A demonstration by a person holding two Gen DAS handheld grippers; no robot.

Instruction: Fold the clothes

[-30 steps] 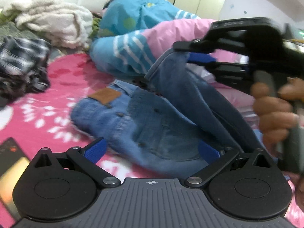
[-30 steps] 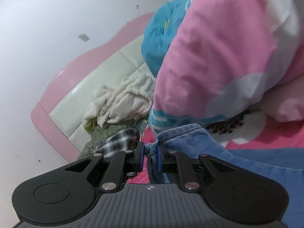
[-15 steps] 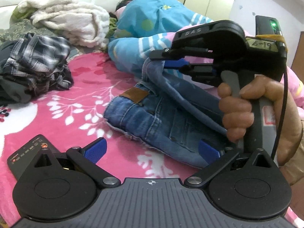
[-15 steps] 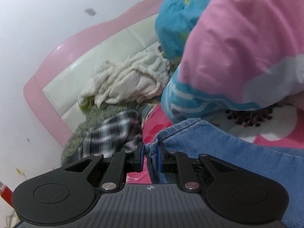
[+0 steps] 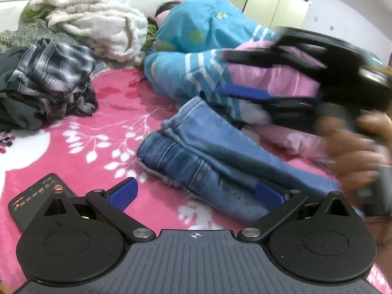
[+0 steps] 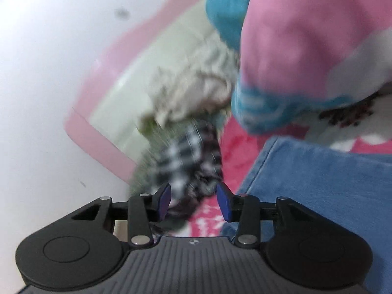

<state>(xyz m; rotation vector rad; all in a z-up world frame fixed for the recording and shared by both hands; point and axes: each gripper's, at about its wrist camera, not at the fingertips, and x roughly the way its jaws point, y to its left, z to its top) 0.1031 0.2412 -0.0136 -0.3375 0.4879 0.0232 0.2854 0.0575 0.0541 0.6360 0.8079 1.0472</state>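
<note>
**Jeans lie folded on the pink blanket, both grippers empty**

The faded blue denim jeans [image 5: 208, 156] lie folded at the centre of the left wrist view, on a fleecy pink blanket with white leaf prints [image 5: 93, 132]. Their stitched seams and a frayed pale hem face the camera, and a smooth, lighter leg lies over the darker, creased layer beneath. In the right wrist view the same denim fills the lower right, its double-stitched edge running diagonally.

The left gripper [image 5: 196, 191] sits at the bottom of its frame, its ribbed blue pads spread wide with nothing pressed between them; the near end of the jeans lies between the fingers. The right gripper [image 6: 193, 203] has just been opening its jaws, and its blue pads now stand apart with no cloth between them. It appears blurred at the right of the left wrist view [image 5: 247, 93], held by a hand [image 5: 355, 152].

A crumpled black-and-white plaid garment [image 5: 54, 78] is heaped at the left. A nubbly cream knit [image 5: 98, 27] sits at the upper left. A puffy blue and pink quilt with white stripes [image 5: 203, 56] bulges behind the jeans. A flat dark remote control [image 5: 36, 198] lies at the lower left.
</note>
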